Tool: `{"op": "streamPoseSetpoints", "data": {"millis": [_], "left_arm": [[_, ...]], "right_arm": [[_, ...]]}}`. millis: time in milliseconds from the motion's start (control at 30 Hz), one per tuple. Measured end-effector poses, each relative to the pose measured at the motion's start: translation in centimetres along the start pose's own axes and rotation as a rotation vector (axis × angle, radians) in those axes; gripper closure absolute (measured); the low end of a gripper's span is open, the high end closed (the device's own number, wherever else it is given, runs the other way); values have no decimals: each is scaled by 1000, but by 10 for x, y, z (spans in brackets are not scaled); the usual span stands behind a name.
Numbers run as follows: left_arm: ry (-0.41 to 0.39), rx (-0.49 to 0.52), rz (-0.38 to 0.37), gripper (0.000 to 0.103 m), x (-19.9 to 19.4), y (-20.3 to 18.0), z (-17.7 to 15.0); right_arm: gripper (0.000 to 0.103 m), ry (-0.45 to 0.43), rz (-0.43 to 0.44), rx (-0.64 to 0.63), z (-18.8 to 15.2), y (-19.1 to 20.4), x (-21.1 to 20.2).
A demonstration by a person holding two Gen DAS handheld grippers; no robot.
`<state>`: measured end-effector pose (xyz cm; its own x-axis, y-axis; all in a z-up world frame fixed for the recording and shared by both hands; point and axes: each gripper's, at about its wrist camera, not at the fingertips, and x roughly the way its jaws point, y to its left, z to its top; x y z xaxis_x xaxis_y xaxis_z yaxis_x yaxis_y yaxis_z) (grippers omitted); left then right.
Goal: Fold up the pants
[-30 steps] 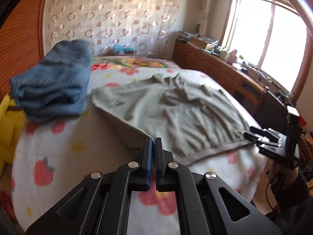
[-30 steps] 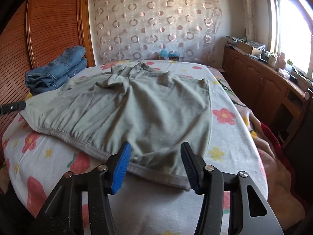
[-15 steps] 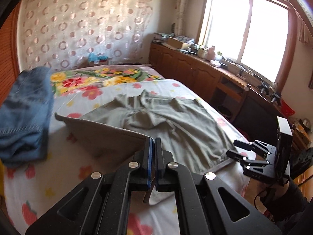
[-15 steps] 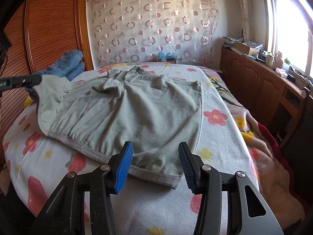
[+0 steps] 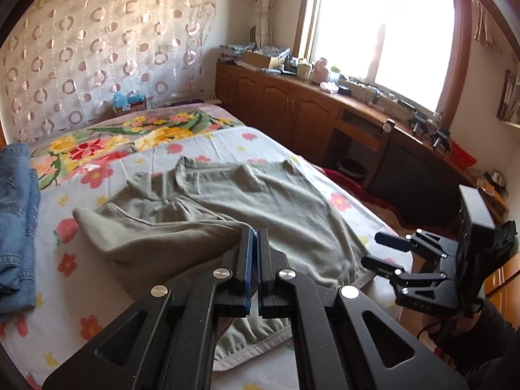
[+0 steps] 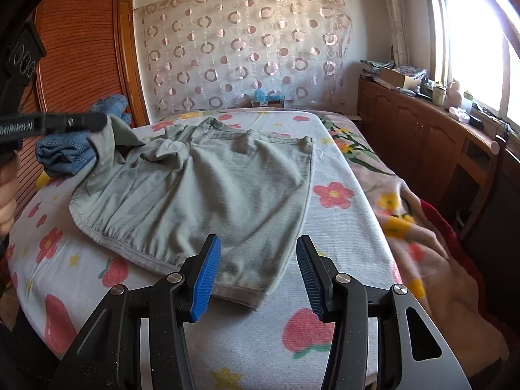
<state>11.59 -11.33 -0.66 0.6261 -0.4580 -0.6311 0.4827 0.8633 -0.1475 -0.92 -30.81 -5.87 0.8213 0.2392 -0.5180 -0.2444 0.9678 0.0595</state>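
Grey-green pants [image 5: 260, 201] lie spread on the flowered bed sheet [image 5: 97, 279]. My left gripper [image 5: 255, 230] is shut on the pants' left edge, and a hemmed flap hangs below its fingers. The right wrist view shows the left gripper [image 6: 94, 120] holding that edge raised off the bed, so the pants [image 6: 227, 188] slope up toward it. My right gripper [image 6: 256, 240] stands open just above the pants' near corner with nothing between its pads. From the left wrist view, the right gripper [image 5: 370, 248] hovers at the near right edge of the bed.
Folded blue jeans [image 6: 65, 156] sit at the bed's left side, by a wooden wardrobe [image 6: 74, 48]. Wooden cabinets [image 6: 422, 136] with clutter run under the window on the right. A flowered blanket [image 6: 422, 243] hangs over the bed's right edge.
My left gripper has carried the pants' left edge up off the bed and across toward the right. The right gripper has stayed where it was, open.
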Motion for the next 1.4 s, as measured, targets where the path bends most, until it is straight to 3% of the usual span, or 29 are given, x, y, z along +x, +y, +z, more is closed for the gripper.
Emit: {"op": "streamPoseSetpoints", "data": {"millis": [200, 233, 300, 500, 800, 1133, 1400], "left_arm": [[22, -13, 44, 97, 2, 5, -10], [18, -10, 58, 93, 0, 8, -11], [6, -12, 93, 62, -3, 14, -16], [41, -61, 138, 40, -6, 46, -37], [141, -116, 189, 40, -1, 72, -76], [129, -139, 189, 40, -5, 75, -93], [124, -122, 220, 32, -4, 73, -96]], "right_arm": [[53, 14, 4, -1, -3, 5, 5], [53, 17, 5, 1, -4, 7, 6], [53, 21, 9, 2, -4, 7, 8], [53, 25, 26, -11, 3, 13, 12], [53, 12, 79, -46, 11, 26, 15], [60, 7, 169, -82, 23, 43, 19], [66, 11, 213, -96, 27, 46, 24]]}}
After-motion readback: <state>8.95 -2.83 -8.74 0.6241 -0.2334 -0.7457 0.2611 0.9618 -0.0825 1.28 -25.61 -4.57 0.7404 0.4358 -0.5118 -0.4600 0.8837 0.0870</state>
